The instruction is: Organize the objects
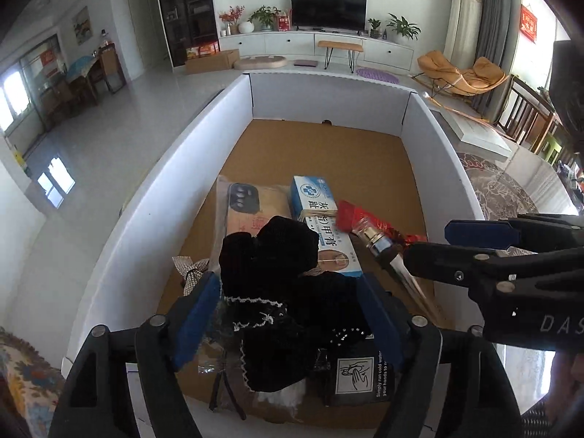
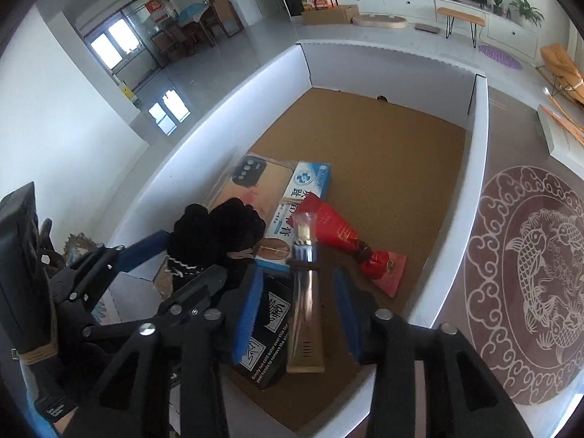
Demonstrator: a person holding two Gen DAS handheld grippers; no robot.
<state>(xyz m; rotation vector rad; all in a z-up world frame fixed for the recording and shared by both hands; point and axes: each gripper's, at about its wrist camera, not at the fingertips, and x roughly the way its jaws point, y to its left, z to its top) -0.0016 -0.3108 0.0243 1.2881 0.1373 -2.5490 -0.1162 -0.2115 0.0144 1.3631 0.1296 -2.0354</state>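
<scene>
A white-walled box (image 1: 153,197) with a brown cardboard floor held the lot. A phone case in clear wrap (image 1: 252,204) lay beside a blue-and-white medicine carton (image 1: 321,219), and a red packet (image 2: 339,237) angled off to their right. The left hand-held gripper (image 1: 288,314) stood spread around a black knitted bundle (image 1: 277,262), pads not pressing. The right hand-held gripper (image 2: 301,314) was parted either side of a gold tube (image 2: 304,321) lying partly on a black box (image 2: 266,350).
</scene>
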